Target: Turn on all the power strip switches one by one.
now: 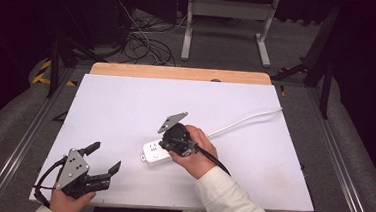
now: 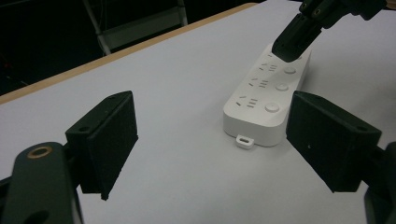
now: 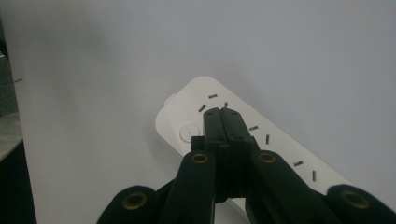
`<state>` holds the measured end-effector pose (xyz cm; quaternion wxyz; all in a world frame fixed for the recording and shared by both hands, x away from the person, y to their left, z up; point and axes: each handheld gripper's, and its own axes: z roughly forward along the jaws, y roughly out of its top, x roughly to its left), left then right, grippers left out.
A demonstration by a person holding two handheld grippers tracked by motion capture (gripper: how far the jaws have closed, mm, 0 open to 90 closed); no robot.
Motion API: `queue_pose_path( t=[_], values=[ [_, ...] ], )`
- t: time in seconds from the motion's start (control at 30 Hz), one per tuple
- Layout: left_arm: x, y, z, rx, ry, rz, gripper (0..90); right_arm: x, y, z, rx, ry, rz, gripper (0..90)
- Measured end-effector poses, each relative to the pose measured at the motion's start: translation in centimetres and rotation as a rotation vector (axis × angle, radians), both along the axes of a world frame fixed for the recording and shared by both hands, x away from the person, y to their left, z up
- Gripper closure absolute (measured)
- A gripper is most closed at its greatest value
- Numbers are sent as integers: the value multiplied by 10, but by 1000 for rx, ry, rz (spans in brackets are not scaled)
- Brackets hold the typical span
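A smooth white plastic power strip (image 1: pixel 156 152) with round buttons lies mid-frame on the flat white desk (image 1: pixel 125 111). The right gripper (image 3: pixel 224 122), jaws pressed together, touches its top. The left gripper (image 1: pixel 103 158), lower left, gapes wide.

Bare white table (image 1: pixel 126 106) all around, power strip (image 1: pixel 153 152) and its cord (image 1: pixel 245 120) the sole obstacles

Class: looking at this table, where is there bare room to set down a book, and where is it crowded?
Free: the far half of the table, between the wooden edge and the power strip; also the right side, past the cord. Crowded: the near middle, around the strip and right tool, and the near-left corner by the left tool.
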<state>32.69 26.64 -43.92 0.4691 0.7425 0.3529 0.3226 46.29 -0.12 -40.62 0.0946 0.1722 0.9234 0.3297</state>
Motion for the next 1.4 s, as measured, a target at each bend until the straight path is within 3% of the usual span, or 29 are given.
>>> queue_pose_path(
  t=[0.3, 0.63, 1.4],
  values=[
    [0, 0, 0, 0, 0, 0, 170, -4, 7, -2, 61, 17, 56, 900],
    [0, 0, 0, -1, 0, -1, 170, -1, 20, -21, 11, 44, 66, 900],
    [0, 0, 0, 1, 1, -1, 170, -1, 27, -37, -33, 54, 41, 900]
  ],
)
